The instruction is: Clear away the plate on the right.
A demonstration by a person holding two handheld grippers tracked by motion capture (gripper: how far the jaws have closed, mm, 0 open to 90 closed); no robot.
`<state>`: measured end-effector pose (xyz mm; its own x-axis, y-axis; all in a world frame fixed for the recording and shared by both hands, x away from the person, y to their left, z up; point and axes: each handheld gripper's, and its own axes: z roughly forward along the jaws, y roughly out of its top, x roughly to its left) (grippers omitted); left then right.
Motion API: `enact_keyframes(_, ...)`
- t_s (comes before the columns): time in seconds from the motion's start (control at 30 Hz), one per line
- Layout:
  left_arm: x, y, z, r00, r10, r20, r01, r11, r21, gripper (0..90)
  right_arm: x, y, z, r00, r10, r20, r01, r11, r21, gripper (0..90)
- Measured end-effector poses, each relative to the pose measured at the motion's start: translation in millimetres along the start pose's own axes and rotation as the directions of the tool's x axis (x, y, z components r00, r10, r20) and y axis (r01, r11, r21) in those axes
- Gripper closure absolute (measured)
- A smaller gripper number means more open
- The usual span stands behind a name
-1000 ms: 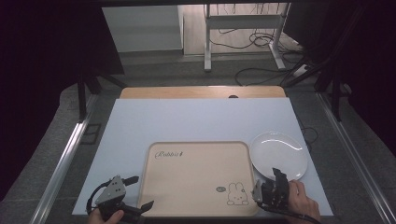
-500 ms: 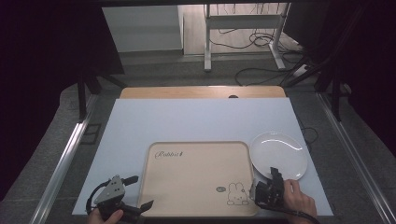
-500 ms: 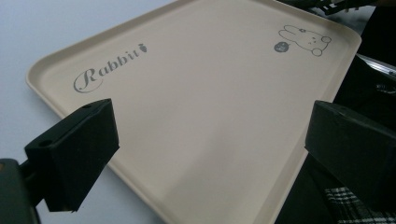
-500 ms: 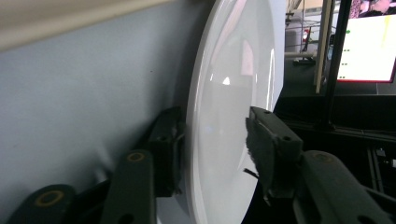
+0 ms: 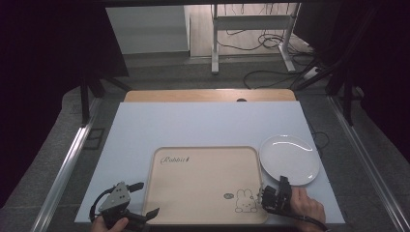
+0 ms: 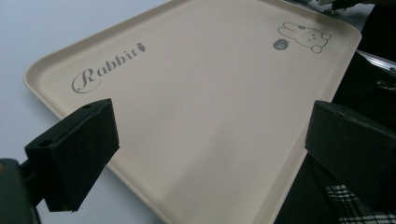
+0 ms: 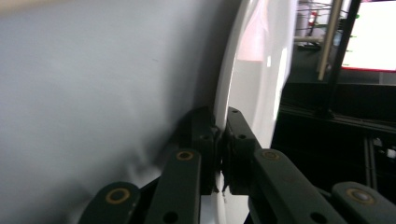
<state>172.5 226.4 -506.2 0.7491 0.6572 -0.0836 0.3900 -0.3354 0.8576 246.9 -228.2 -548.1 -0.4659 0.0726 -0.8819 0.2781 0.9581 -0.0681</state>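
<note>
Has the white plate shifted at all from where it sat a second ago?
No. The white plate lies beside the tray's right rim as before. The right gripper has just been closing and now pinches the plate's near edge.

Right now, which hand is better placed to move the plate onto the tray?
Right. The right gripper is shut on the plate rim, beside the tray. The left gripper stands open at the tray's far corner, away from the plate.

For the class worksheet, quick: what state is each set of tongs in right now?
Left tongs: open, holding nothing, over the tray.
Right tongs: just closed, shut on the rim of the white plate.
</note>
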Motion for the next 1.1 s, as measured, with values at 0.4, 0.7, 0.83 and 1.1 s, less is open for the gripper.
enact_keyframes(0.4,-0.3,0.2,0.3,1.0,0.003,0.002,-0.003,1.0,0.001,2.5,-7.6,-5.4,-10.0,0.9976,0.03,0.063,-0.028,0.999,-0.045,84.8)
enact_keyframes(0.7,-0.2,0.4,0.4,1.0,0.003,0.002,-0.003,1.0,0.0,2.5,-11.6,-2.9,-20.7,0.9954,0.037,0.088,-0.03,0.996,-0.083,84.7)
enact_keyframes(0.83,-0.1,0.3,0.4,1.0,0.002,0.002,-0.002,1.0,-0.001,2.5,-10.2,2.5,-27.3,0.9952,0.031,0.093,-0.021,0.994,-0.108,84.5)
enact_keyframes(1.1,0.0,0.5,0.6,1.0,0.002,0.003,-0.002,1.0,0.001,2.5,-7.5,12.7,-38.7,0.9943,0.017,0.105,0.0,0.988,-0.157,84.4)
